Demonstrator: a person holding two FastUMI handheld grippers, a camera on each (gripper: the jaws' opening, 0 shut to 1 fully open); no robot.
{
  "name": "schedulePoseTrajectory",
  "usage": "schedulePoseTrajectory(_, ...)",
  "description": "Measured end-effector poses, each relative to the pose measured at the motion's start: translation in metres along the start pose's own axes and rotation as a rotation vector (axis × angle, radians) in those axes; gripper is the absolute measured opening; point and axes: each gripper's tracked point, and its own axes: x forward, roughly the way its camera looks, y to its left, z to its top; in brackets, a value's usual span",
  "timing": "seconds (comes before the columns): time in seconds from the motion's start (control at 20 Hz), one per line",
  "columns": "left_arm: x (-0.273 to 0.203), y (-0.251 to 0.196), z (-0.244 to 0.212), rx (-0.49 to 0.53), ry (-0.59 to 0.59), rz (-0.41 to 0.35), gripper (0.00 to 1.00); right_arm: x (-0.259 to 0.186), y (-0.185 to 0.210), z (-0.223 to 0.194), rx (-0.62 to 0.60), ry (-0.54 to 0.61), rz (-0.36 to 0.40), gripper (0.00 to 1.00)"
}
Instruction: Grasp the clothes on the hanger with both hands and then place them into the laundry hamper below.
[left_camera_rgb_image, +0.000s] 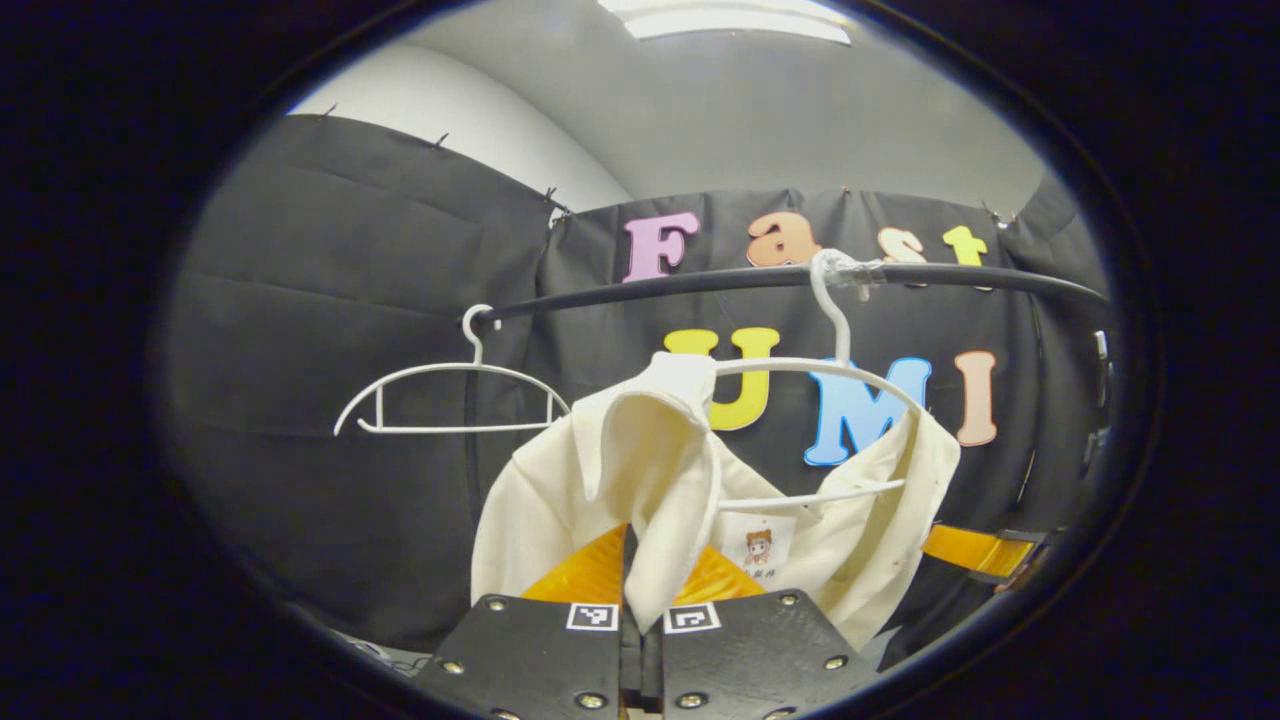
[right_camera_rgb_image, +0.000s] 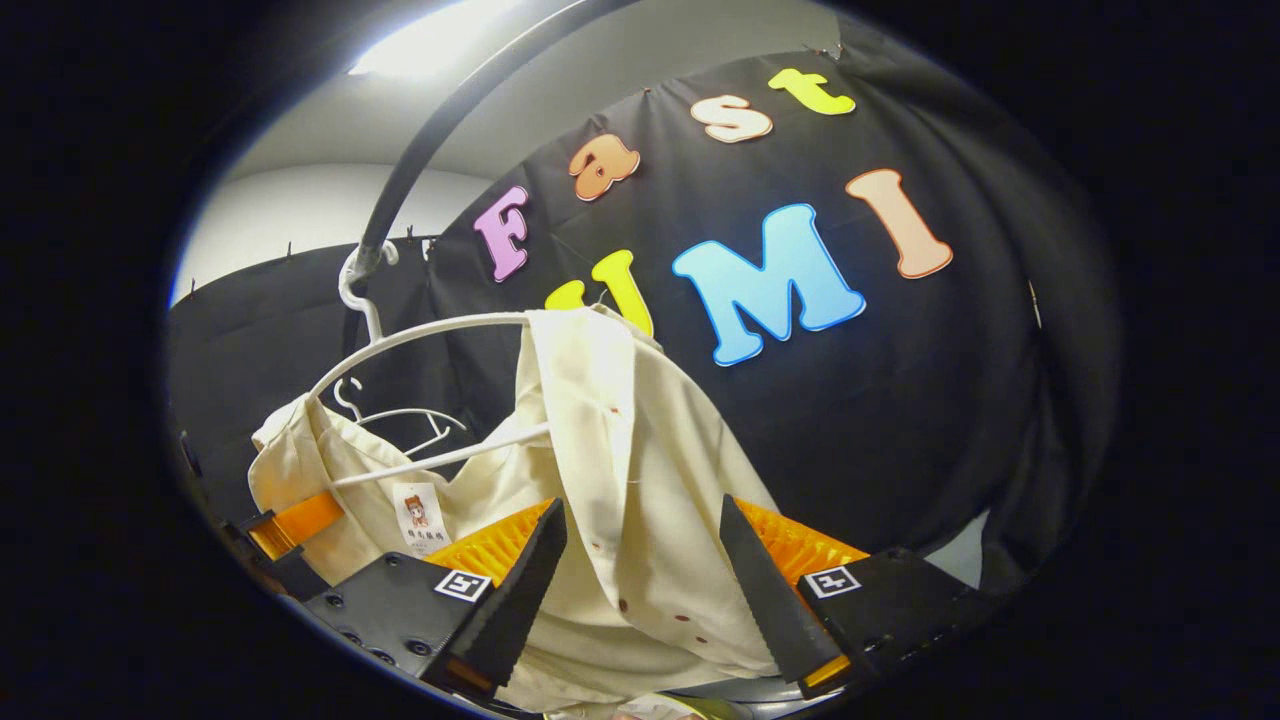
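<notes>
In the left gripper view, the left hand-held gripper (left_camera_rgb_image: 642, 625) sits at 6 o'clock, its two black jaws drawn almost together with a fold of the cream shirt (left_camera_rgb_image: 640, 480) running down between them; it looks clenched on that fold. The shirt hangs from a white hanger (left_camera_rgb_image: 835, 375) hooked over the black rail (left_camera_rgb_image: 700, 283) at about 1 o'clock. An empty white hanger (left_camera_rgb_image: 450, 395) hangs at 9 o'clock. An orange-fingered gripper edge shows at 4 o'clock, beyond the shirt.

In the right gripper view, the right hand-held gripper (right_camera_rgb_image: 640, 580) stands released, its fingers wide apart either side of the shirt's (right_camera_rgb_image: 620, 470) hanging front panel, not pressing it. The shirt's small reddish spots are plain here, and the rail (right_camera_rgb_image: 440, 130) climbs toward 11 o'clock.

By my judgement the task is early: one grasp made, the second not yet closed, the shirt not yet off its hanger. The hamper lies outside both views.
</notes>
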Motion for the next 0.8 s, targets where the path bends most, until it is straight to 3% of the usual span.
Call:
schedulePoseTrajectory(0.3,-0.008,-0.001,0.003,0.008,-0.010,0.001,0.02,0.034,-0.001,0.004,-0.006,-0.032,-0.043,0.98)
schedulePoseTrajectory(0.35,-0.007,0.001,0.004,0.015,-0.013,0.008,0.01,0.040,-0.004,0.006,-0.009,-0.040,-0.057,0.92)
schedulePoseTrajectory(0.5,-0.011,-0.002,0.005,0.026,-0.017,0.016,0.02,0.053,-0.007,0.007,-0.001,-0.053,-0.070,0.96)
schedulePoseTrajectory(0.55,-0.013,-0.004,0.005,0.026,-0.019,0.014,0.02,0.054,-0.005,0.007,0.004,-0.048,-0.065,0.88)
schedulePoseTrajectory(0.6,-0.014,-0.005,0.005,0.029,-0.017,0.013,0.02,0.053,-0.001,0.005,0.004,-0.041,-0.053,0.95)
schedulePoseTrajectory(0.65,-0.015,-0.005,0.004,0.037,-0.015,0.014,0.01,0.051,0.003,0.005,-0.001,-0.041,-0.035,0.95)
schedulePoseTrajectory(0.7,-0.015,-0.005,0.004,0.045,-0.017,0.017,0.01,0.048,0.008,0.007,-0.015,-0.048,-0.019,0.88)
schedulePoseTrajectory(0.75,-0.014,-0.005,0.005,0.051,-0.017,0.018,0.02,0.047,0.010,0.008,-0.035,-0.058,-0.011,0.95)
schedulePoseTrajectory(0.8,-0.012,-0.007,0.005,0.054,-0.018,0.019,0.02,0.048,0.010,0.008,-0.059,-0.066,-0.015,0.95)
